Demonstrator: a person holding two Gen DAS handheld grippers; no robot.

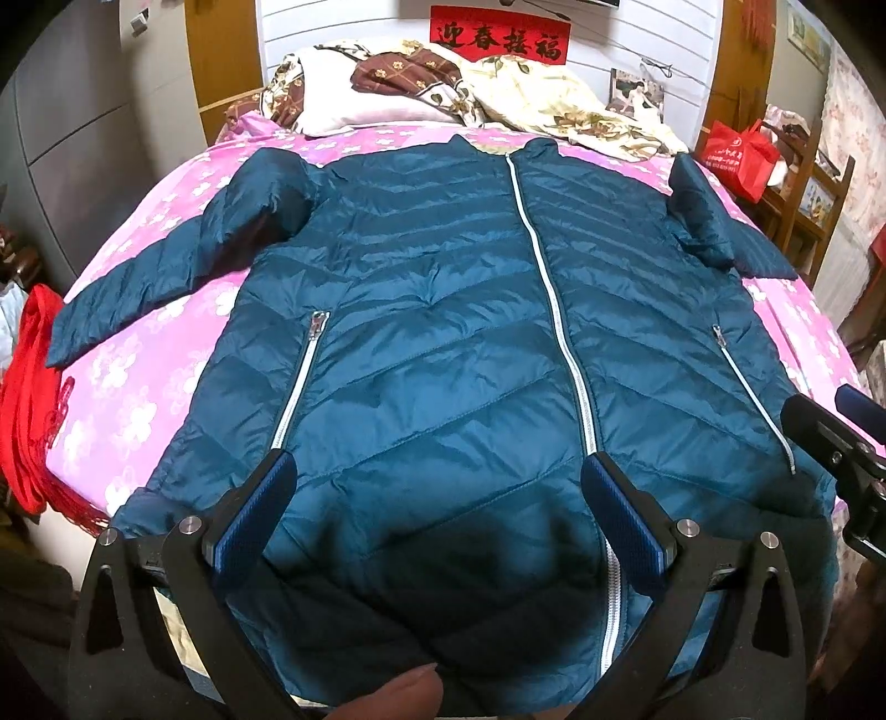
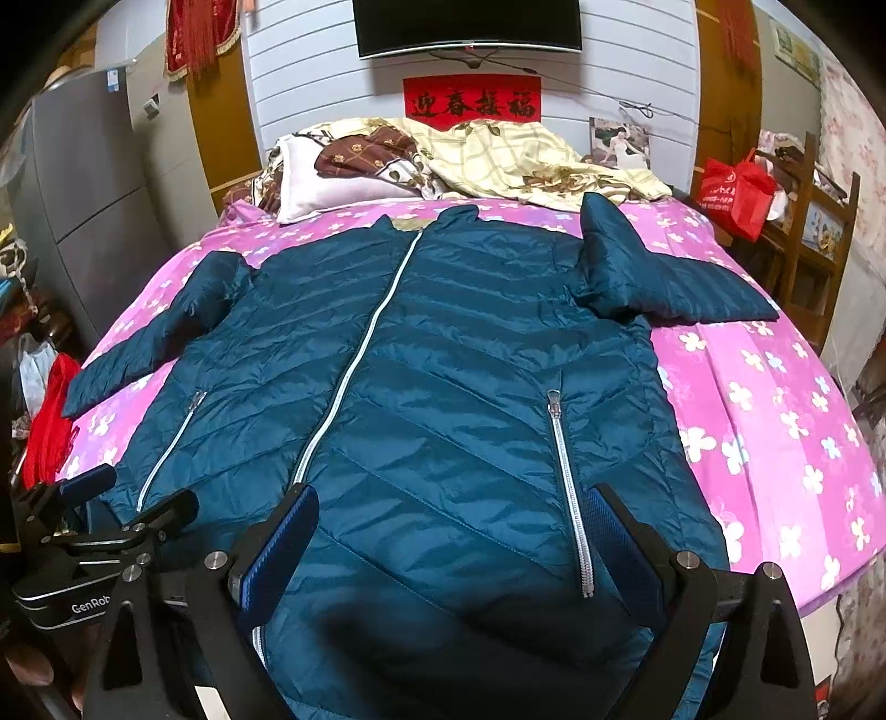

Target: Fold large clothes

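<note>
Jacket point(image 1: 443, 310) flat, front up, zipped, on pink sheet point(image 1: 166, 332), hem at near bed edge. Left gripper point(image 1: 437, 487) wide, nothing held, above hem left of zipper point(image 1: 554, 288). Right gripper point(image 2: 454, 515) wide, nothing held, over hem by pocket zip point(image 2: 567, 471). Bare sheet both sides; wider strip right. Sleeves spread outward. Bedding point(image 2: 498, 160) heaped at head.

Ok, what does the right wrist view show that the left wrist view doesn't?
Only the right wrist view shows the TV on the wall and the whole right sleeve lying flat. Only the left wrist view shows a thumb at the hem. Both show the zipped teal jacket spread on the pink sheet, jaws open above the hem.
</note>
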